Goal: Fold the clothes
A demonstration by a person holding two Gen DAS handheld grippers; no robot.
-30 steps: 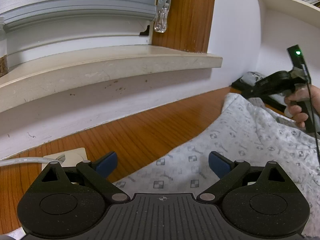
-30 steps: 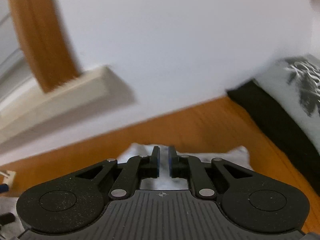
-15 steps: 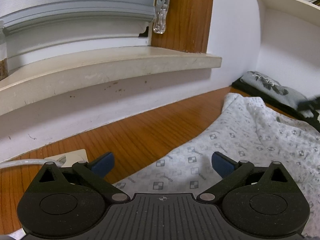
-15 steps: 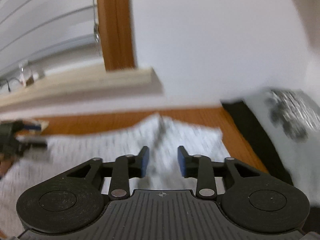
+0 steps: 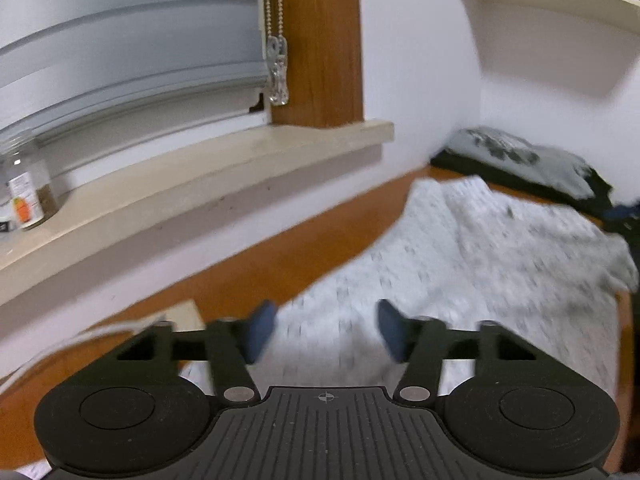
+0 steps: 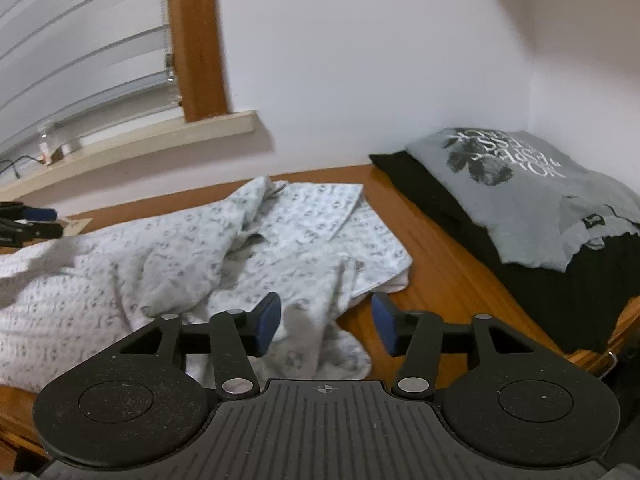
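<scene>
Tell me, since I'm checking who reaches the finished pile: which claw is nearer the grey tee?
Right. The right claw hangs over the patterned shirt's near edge, with the grey tee just beyond. The left claw is at the shirt's far end.

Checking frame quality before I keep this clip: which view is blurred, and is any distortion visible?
Left wrist view: heavy motion blur, the patterned shirt print smeared, windowsill soft. Right wrist view: much sharper, the grey printed T-shirt readable, slight blur at the left edge. Both: fisheye bending of straight edges.
</scene>
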